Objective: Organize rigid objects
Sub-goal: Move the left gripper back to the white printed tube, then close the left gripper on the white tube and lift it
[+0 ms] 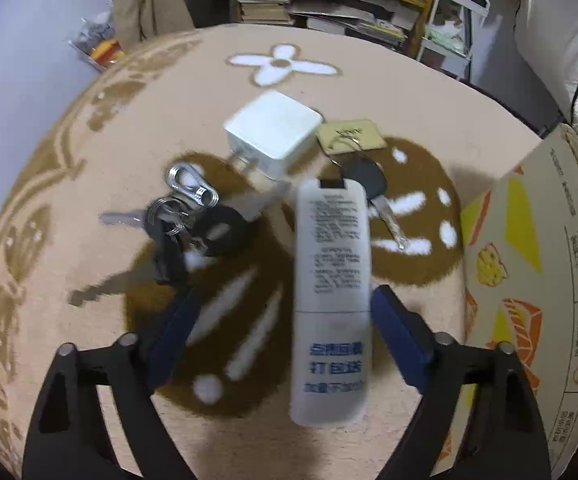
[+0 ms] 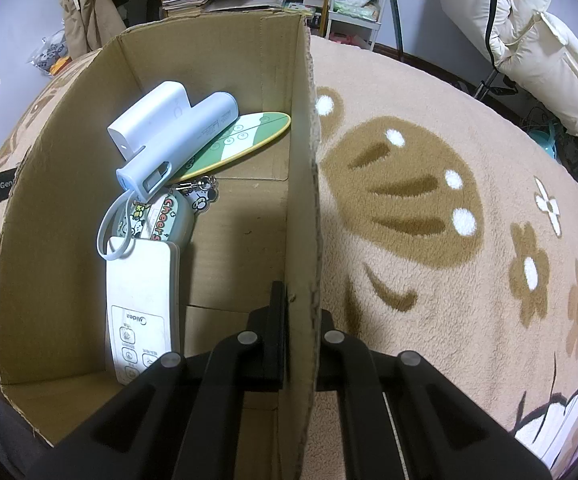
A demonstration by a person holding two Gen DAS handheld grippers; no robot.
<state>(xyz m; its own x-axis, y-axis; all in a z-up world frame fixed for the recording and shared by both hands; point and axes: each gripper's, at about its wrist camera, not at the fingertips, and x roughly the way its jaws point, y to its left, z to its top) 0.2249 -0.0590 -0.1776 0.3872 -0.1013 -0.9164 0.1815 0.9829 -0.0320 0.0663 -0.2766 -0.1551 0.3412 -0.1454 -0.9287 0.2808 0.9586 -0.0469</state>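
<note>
While your right gripper point(image 2: 299, 344) is clamping the cardboard box point(image 2: 65, 184) wall, your left gripper point(image 1: 285, 320) is hanging wide open around the white remote point(image 1: 331, 300) beside that box, a light, stiff, slick case best pinched across its narrow middle.

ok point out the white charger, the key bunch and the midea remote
white charger point(image 1: 275, 134), left wrist view, top face
key bunch point(image 1: 177, 216), left wrist view, the rings
midea remote point(image 2: 143, 300), right wrist view, front panel
</note>
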